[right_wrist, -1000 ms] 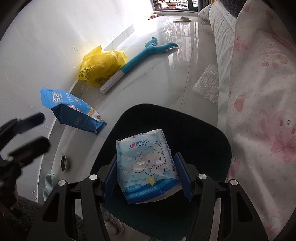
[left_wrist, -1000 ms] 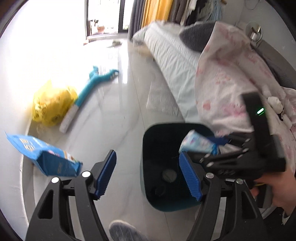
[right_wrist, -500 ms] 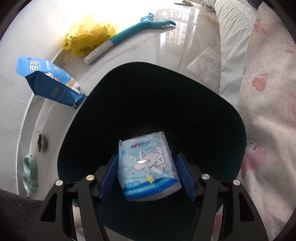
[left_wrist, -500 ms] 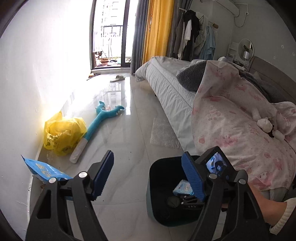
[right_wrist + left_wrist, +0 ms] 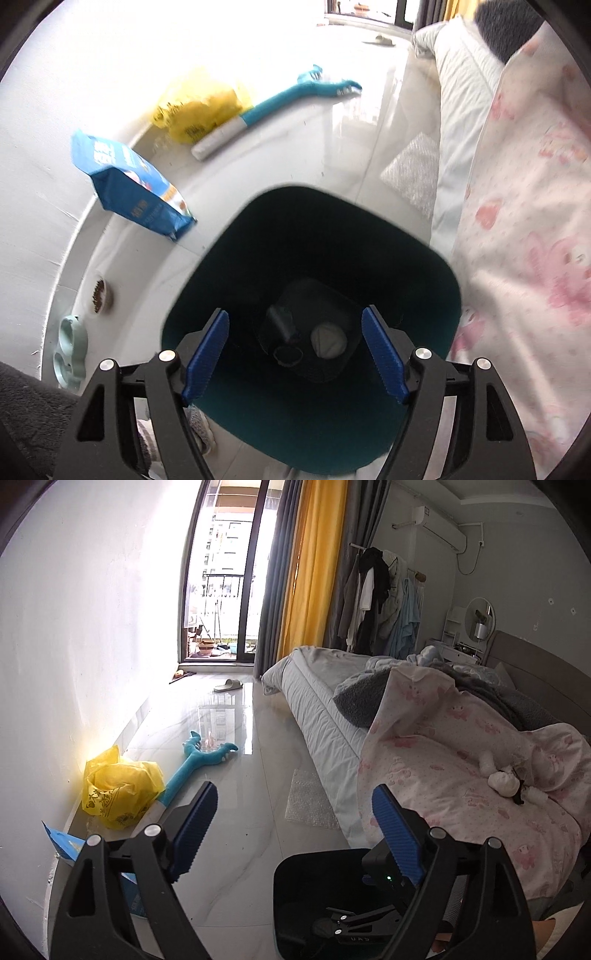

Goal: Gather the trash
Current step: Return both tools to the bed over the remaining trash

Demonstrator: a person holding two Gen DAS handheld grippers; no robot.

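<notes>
The right gripper [image 5: 295, 354] hangs over the dark bin [image 5: 436, 258], jaws opening and empty. The left gripper [image 5: 295, 834] is opening too, empty, above bare floor [image 5: 240, 775] between wall [image 5: 74, 646] and bed [image 5: 325, 720].

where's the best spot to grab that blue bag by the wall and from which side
Probably the blue bag is best taken at its raised, flattened top edge near the wall, coming down from above with the pads across the thin seam. It lies tilted on the floor, the top end lifted and the bulky bottom resting low, so the thin top likely fits a claw better than the fat body.
</notes>
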